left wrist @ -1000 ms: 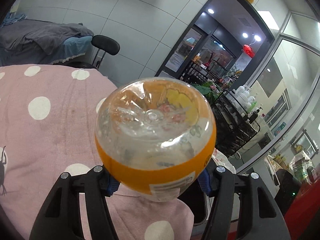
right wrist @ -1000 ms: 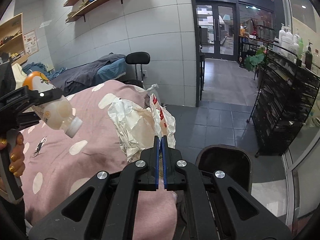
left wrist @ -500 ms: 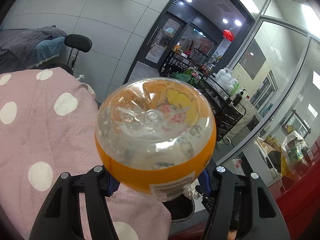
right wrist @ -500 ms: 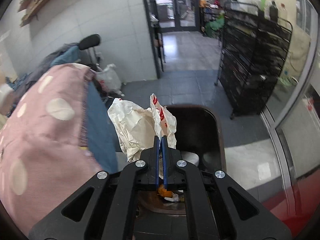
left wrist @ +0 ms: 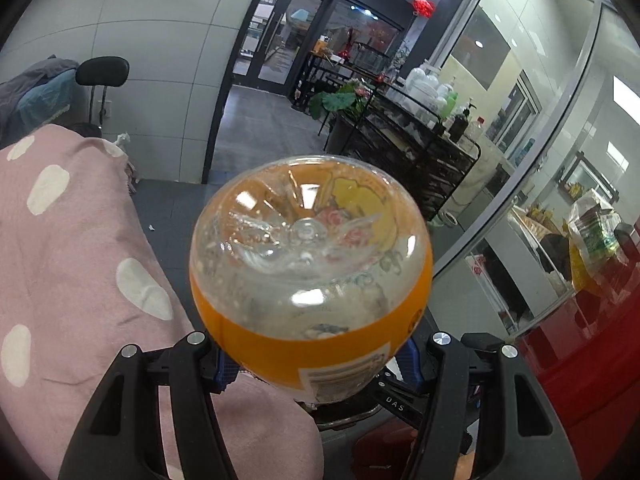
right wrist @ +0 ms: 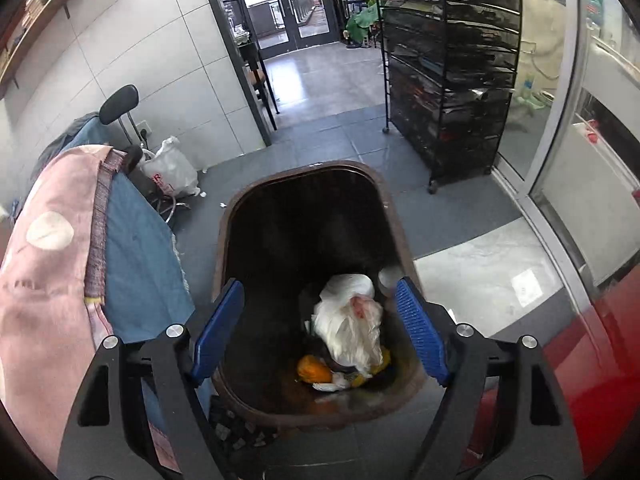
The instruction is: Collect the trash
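Observation:
My left gripper (left wrist: 316, 364) is shut on a clear plastic bottle (left wrist: 310, 264) with an orange label, its round base turned toward the camera. It hangs beside the edge of the pink dotted blanket (left wrist: 68, 276). In the right wrist view my right gripper (right wrist: 316, 330) hangs over a dark brown trash bin (right wrist: 394, 208), its jaws opening with nothing pressed between the blue pads (right wrist: 218, 328). The crumpled white wrapper (right wrist: 352, 320) lies down inside the bin on top of orange scraps (right wrist: 314, 369).
A black wire rack (right wrist: 448, 80) stands on the grey floor right of the bin. A white plastic bag (right wrist: 170, 170) and a black stool (right wrist: 118, 104) sit by the tiled wall. The blanket-covered table with blue cloth (right wrist: 136, 256) borders the bin's left side. A red surface (right wrist: 600, 360) lies at right.
The right gripper sank from over the blanket to above the bin, opened and let go of the white wrapper, which fell in. The left gripper carried the bottle sideways past the blanket's edge.

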The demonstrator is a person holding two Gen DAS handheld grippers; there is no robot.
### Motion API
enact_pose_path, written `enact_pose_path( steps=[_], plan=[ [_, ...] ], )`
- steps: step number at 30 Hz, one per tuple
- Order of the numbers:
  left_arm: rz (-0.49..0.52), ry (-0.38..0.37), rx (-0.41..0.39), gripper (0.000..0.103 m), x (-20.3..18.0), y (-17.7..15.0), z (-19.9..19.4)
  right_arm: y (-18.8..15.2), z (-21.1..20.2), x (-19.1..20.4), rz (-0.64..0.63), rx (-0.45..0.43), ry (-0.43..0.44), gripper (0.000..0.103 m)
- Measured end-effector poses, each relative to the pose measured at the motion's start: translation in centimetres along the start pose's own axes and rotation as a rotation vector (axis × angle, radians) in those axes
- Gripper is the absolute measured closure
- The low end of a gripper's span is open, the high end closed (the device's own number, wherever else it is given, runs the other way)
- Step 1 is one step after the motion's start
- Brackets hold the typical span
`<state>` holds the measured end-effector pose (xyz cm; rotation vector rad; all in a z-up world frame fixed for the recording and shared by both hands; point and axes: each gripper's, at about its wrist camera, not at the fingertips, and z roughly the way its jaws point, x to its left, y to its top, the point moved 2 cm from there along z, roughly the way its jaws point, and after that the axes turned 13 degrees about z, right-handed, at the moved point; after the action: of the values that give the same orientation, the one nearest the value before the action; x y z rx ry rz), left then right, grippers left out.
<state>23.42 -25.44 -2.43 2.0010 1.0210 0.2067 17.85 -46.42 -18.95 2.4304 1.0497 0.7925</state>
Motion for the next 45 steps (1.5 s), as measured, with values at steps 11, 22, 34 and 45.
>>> enact_pose_path(
  steps=[11,22,34,45],
  plan=[
    [0.133,-0.045,0.152,0.042,-4.1,-2.3,7.6,-1.8,-3.5,-3.1,0.01,-0.028,-0.052,0.017],
    [0.236,-0.016,0.341,0.041,-5.5,-4.2,14.4,-2.0,-5.5,-4.4,0.036,-0.061,-0.062,0.017],
    [0.32,0.039,0.167,0.009,-6.6,-3.0,9.5,-1.9,-7.2,-4.2,0.03,-0.128,-0.11,0.011],
    [0.258,0.214,-0.135,0.006,-2.0,-5.5,-7.8,-3.2,-11.9,2.3,-0.05,-0.278,-0.046,0.006]
  ],
)
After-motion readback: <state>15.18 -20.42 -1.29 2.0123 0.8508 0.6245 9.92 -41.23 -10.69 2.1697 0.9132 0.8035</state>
